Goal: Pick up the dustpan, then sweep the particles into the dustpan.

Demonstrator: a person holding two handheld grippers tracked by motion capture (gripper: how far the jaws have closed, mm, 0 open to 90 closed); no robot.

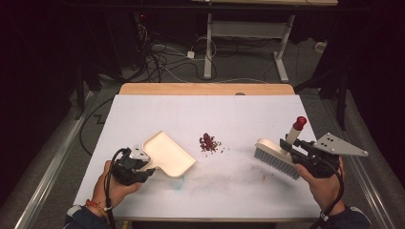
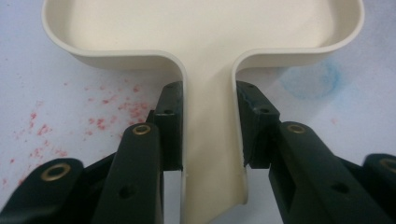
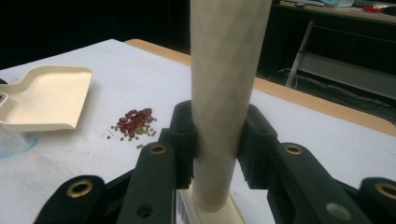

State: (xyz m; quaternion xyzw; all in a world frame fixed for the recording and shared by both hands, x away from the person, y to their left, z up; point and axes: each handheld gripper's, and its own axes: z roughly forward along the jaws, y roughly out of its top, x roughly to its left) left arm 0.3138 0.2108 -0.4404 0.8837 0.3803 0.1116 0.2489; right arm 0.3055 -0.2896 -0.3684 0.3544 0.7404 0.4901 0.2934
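High view, cream dustpan [image 1: 168,153] clamped in left hand-held gripper [image 1: 142,164], red-tipped brush [image 1: 278,155] in right hand-held gripper [image 1: 300,151], seemingly beans [image 1: 208,142] between.

Far half of bench [image 1: 205,107] open, free passage edge to edge. Bean pile [image 1: 209,142] mid-bench, between dustpan [image 1: 168,153] toward left edge and brush [image 1: 276,156] toward right edge; bare gaps both sides of pile. Near edge strip between both hand-held grippers open.

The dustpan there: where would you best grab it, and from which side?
By its narrow handle, coming from behind, opposite the open lip. The dustpan is wide and walled, but the handle fits between two jaws; the left claw already clamps it so, the lip facing the beans.
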